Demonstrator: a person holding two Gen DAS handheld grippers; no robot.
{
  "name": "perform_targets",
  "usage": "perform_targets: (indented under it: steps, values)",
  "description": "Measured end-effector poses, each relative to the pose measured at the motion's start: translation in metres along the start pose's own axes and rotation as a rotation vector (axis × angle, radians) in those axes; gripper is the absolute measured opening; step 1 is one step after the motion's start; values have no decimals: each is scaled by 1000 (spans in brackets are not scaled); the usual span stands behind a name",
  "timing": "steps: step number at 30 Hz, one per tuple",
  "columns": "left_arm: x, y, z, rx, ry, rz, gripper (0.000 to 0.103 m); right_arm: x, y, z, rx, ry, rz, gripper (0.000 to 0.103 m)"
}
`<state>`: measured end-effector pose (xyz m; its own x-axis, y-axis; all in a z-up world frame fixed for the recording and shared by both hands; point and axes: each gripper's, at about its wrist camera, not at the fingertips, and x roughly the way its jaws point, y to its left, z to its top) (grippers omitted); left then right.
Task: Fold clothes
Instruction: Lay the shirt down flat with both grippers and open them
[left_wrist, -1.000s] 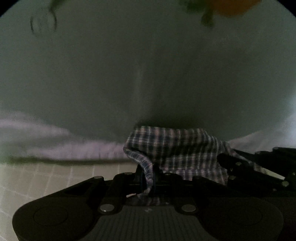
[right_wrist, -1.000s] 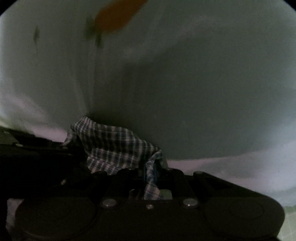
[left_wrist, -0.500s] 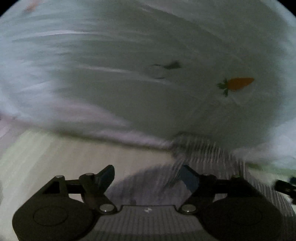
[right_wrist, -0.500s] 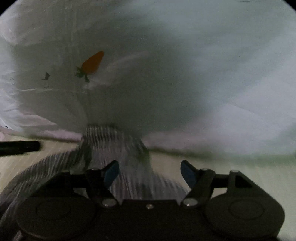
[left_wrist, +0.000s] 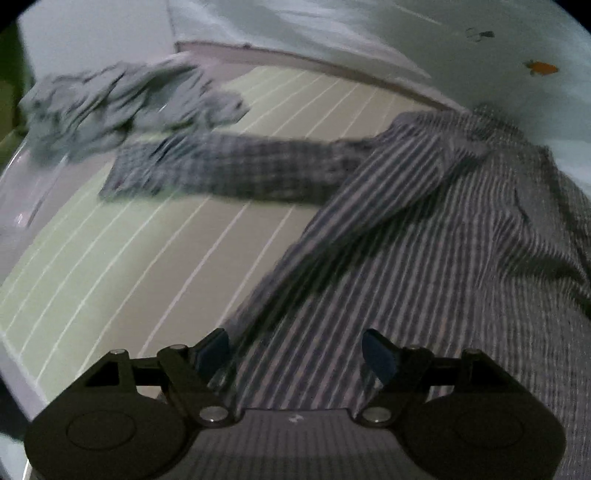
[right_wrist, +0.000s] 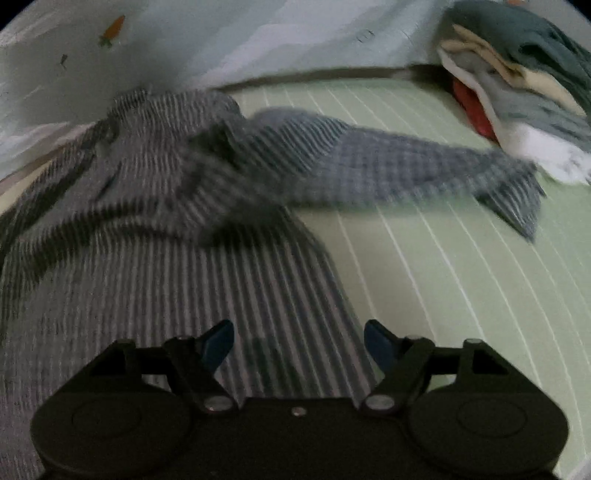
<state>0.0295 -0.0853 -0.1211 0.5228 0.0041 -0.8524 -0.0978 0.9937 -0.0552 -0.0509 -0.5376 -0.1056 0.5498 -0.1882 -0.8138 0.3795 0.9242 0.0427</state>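
Both tools released the shirt, now spread.

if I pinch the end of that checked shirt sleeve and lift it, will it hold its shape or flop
The checked shirt sleeve will probably flop: it lies limp and creased on the green striped mat. It looks thin, so likely light. Lifting it would likely drag the shirt body along, since they are joined.
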Motion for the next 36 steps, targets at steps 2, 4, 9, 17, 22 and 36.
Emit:
perform_targets:
  steps: [2, 4, 9, 17, 22, 36]
  values:
    - [-5, 6, -8, -5, 2, -14, 80, -1, -3, -7, 4, 5, -16, 78]
    - [-8, 9, -15, 0, 9, -34, 77, -1, -7, -13, 16, 9, -28, 78]
    - [-7, 6, -30, 59, 13, -24, 28, -5, -13, -20, 27, -13, -33, 43]
    - [-46, 36, -28, -25, -81, 26, 0, -63, -37, -32, 188, -95, 109, 1]
    - [-47, 62, -33, -56, -50, 92, 0, -78, -51, -54, 179, -42, 75, 1]
    - [-62, -53, -50, 193, -104, -28, 68, -75, -95, -53, 279, -81, 14, 71]
